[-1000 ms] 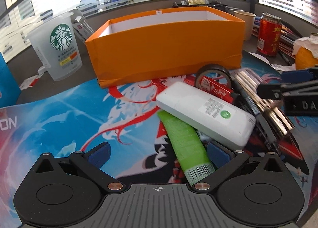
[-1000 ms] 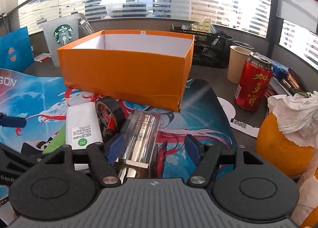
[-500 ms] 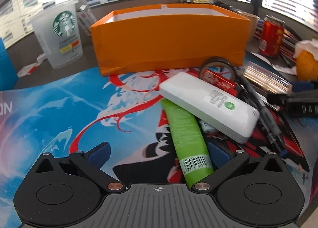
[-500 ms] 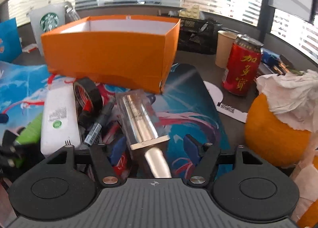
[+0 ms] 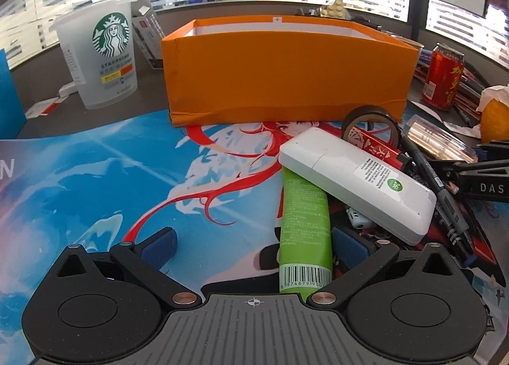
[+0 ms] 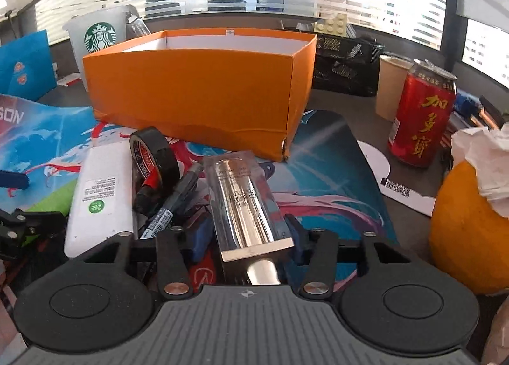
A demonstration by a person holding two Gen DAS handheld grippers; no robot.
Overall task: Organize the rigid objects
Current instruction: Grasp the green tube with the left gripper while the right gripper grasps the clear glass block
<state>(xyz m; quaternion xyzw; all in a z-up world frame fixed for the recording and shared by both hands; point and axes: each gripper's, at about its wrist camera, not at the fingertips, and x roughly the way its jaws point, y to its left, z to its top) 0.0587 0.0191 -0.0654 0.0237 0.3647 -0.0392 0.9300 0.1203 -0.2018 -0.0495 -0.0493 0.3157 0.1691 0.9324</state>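
My right jaws are closing around the clear bottle, seemingly not yet pressing it; my left jaws gape wide over the green tube, before the orange box.

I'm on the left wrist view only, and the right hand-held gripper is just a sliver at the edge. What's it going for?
Observer: The right hand-held gripper straddles the clear case with a silver tube inside; its jaws are closing around it.
Operator: Anything behind the orange box on that side?
Observer: A black mesh organizer stands behind its right end.
Operator: And next to that?
Observer: A paper cup, just left of the red can.
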